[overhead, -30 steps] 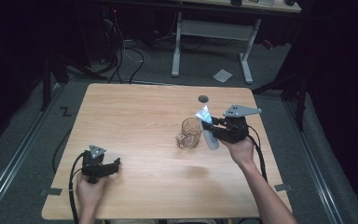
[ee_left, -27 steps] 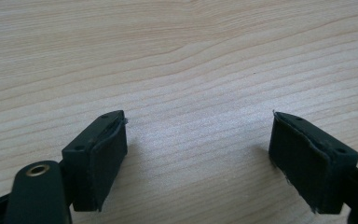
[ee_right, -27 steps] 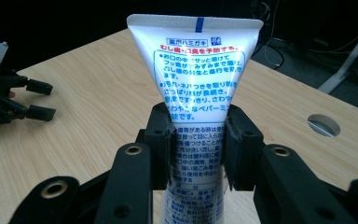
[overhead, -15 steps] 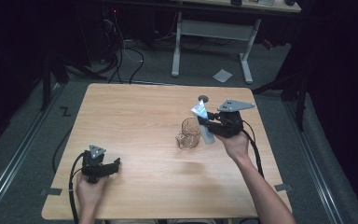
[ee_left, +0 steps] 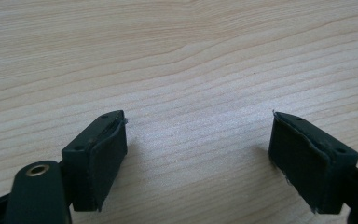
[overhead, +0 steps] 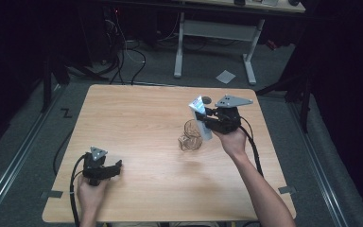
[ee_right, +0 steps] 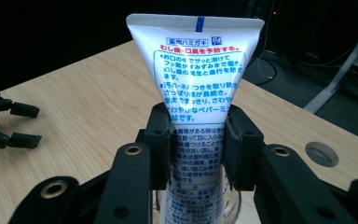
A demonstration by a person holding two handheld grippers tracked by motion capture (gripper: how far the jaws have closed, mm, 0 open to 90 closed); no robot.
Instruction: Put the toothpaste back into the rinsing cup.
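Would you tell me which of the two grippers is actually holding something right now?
The right gripper, shut on the white toothpaste tube above the clear cup; the left gripper is open over bare table.

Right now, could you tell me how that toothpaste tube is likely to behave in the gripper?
The toothpaste tube is probably soft: the right gripper pinches its middle. Its glossy skin may slip. The flat crimped end up suggests it is light.

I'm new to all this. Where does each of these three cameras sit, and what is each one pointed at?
High view: above the table, looking forward and down; forearms, both hands.
Left gripper view: on the left gripper, facing bare tabletop; its two open fingers.
Right gripper view: on the right gripper, facing the clamped toothpaste tube.
Shared: high and right views show the tube and left gripper.
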